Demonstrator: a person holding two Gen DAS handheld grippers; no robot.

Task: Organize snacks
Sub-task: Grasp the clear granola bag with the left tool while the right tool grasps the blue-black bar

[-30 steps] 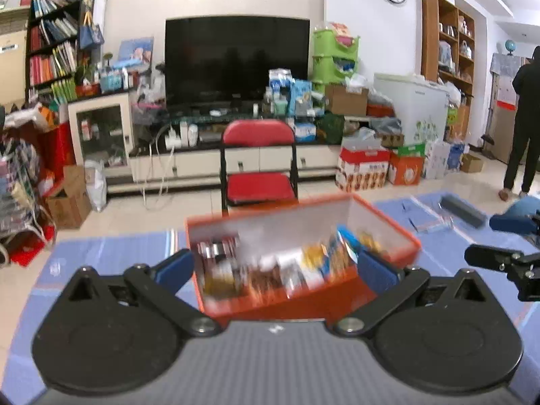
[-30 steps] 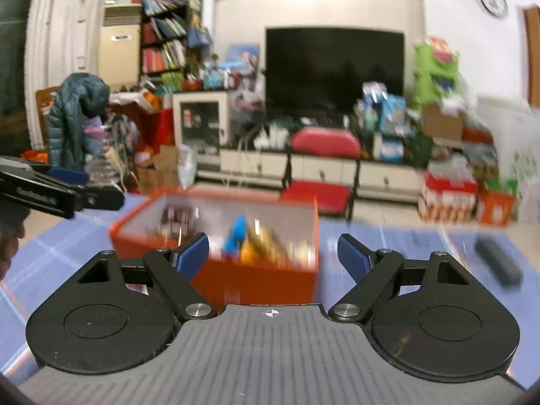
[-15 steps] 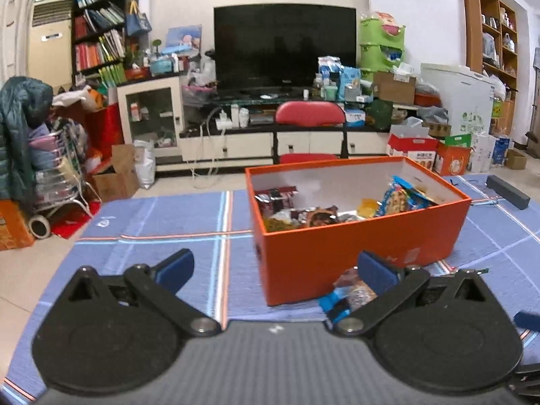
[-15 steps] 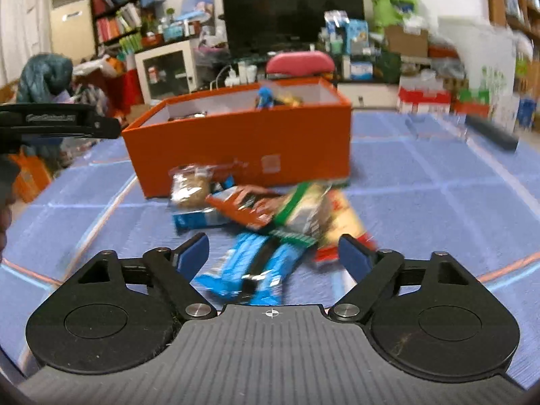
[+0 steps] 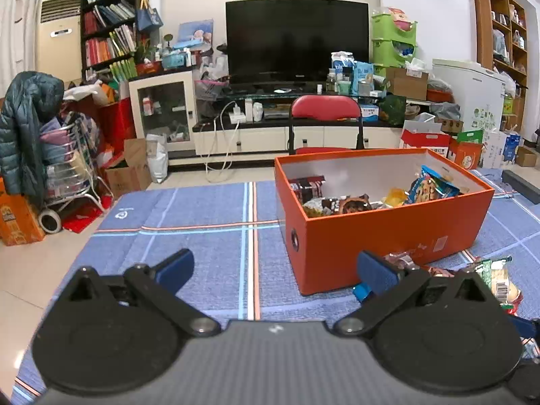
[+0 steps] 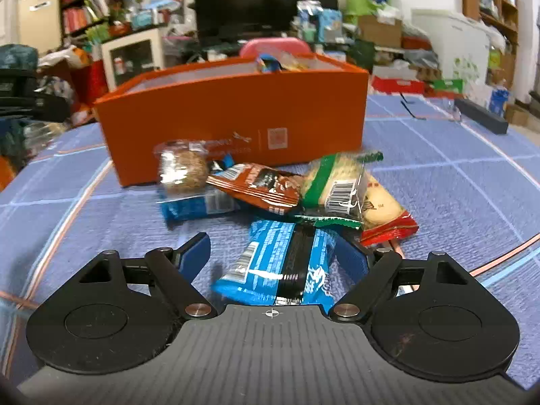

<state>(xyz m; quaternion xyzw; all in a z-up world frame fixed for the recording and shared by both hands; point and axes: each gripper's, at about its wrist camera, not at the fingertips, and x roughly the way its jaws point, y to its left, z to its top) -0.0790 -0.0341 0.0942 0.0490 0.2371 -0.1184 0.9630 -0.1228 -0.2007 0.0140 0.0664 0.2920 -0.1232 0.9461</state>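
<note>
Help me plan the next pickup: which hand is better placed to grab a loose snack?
Right. The right gripper is open around the blue packet; the left gripper faces bare cloth beside the orange box.

No wording is legible; the green-striped packet [image 6: 337, 185] bears a barcode.

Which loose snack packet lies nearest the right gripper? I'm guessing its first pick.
The blue packet with the black band, lying on the cloth between the right gripper's open fingers. The brown packet, green-striped packet and round cake lie farther off, by the orange box.
</note>
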